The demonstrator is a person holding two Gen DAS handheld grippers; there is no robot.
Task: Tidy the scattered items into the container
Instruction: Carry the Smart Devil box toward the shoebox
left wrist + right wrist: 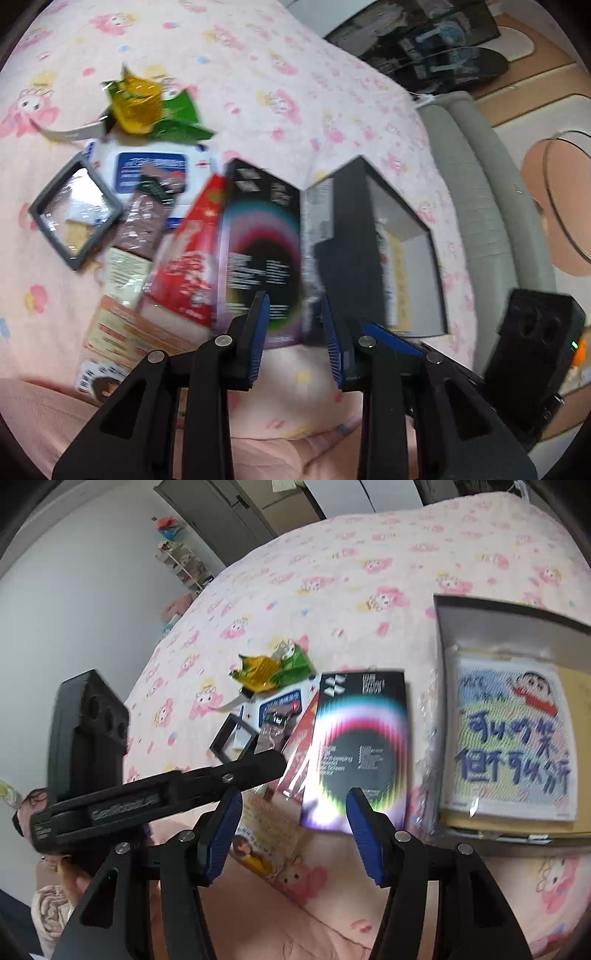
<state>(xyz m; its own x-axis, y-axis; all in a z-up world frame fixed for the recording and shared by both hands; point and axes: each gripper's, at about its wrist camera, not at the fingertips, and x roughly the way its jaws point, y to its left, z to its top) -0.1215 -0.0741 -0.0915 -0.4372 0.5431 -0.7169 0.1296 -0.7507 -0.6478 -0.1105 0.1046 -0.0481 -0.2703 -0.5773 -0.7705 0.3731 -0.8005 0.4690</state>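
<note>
**A:** Going left to right across the bed (332,554), what lay where?

**B:** At the far left sat the pile: a green-and-gold wrapper (271,668), a white wipes pack (147,173), a small grey frame (75,214) and a red packet (192,254). Just right of those lay the black film pack (360,746), flat on the sheet with its long axis running near to far. Right again, close beside it, stood the open dark box (441,635), already holding a cartoon picture (513,738).

**A:** And the jaws?

**B:** Both pairs stood apart with nothing between them. The left gripper (295,339) pointed at the near end of the film pack, one blue pad over its near edge, the gap lined up roughly where the pack met the box wall. The right gripper (293,834) hung over the same near edge, the pack lying straight ahead of it.

**A:** Which hand was nearer?

**B:** Hard to call; both sat at the pack's near end. I judged the pack would travel only a short way rightward into the box.
</note>
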